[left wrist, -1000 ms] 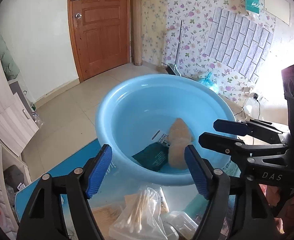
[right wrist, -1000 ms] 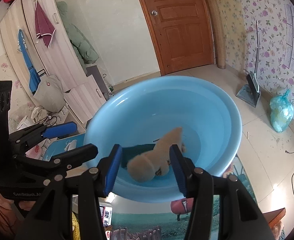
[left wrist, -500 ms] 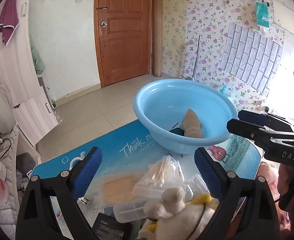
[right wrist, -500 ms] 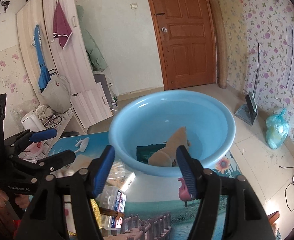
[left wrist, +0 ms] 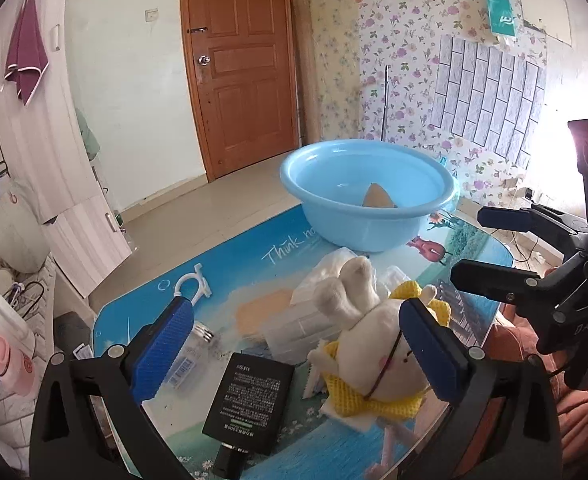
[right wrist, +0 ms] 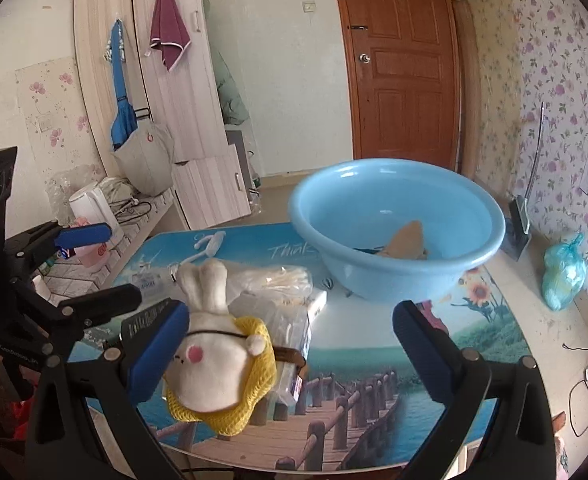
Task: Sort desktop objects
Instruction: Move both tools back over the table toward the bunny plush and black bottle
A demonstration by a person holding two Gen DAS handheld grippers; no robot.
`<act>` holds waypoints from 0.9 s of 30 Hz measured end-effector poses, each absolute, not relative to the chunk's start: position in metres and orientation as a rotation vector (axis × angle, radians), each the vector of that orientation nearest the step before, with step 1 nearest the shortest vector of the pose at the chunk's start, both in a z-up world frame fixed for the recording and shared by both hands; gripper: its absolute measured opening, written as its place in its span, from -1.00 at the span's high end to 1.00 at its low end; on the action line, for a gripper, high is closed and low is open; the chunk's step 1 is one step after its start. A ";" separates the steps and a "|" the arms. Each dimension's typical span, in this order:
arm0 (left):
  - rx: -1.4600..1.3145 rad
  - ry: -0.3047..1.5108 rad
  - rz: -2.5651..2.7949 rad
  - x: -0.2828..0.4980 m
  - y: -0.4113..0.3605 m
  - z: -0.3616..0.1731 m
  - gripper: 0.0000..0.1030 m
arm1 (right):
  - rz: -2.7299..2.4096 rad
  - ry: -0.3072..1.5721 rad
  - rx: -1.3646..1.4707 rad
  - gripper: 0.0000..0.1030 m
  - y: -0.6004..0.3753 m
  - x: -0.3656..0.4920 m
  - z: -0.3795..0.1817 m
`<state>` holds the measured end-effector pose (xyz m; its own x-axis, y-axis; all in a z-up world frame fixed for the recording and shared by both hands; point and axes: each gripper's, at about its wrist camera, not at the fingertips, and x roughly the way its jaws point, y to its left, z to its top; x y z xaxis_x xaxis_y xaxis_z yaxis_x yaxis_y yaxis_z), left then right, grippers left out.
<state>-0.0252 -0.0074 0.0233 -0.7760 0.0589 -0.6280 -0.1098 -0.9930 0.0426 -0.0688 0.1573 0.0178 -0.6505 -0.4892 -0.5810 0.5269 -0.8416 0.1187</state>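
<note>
White plush rabbit in yellow knit wrap point(left wrist: 378, 356) lies atop clutter pile at table's near edge, btwn both grippers. Left gripper point(left wrist: 294, 352) and right gripper point(right wrist: 289, 350) are both spread wide, empty. Risk: a one-sided nudge rolls it off the edge, or drags the clear bag of cotton swabs point(right wrist: 277, 280) along, missing the light-blue plastic basin point(right wrist: 398, 276).

Both views sit low over the near edge of the table point(left wrist: 253, 280), looking forward between their own blue fingers toward the door point(left wrist: 237, 64). The left view stands left of the right one; each catches the other's gripper at its edge. Both share the close toy rabbit point(left wrist: 374, 344) and the farther basin point(right wrist: 394, 216).
</note>
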 end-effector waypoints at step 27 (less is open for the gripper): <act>-1.179 -0.125 2.928 -0.003 -0.069 -0.013 -1.00 | -2.434 0.061 0.941 -1.00 0.152 -0.068 0.000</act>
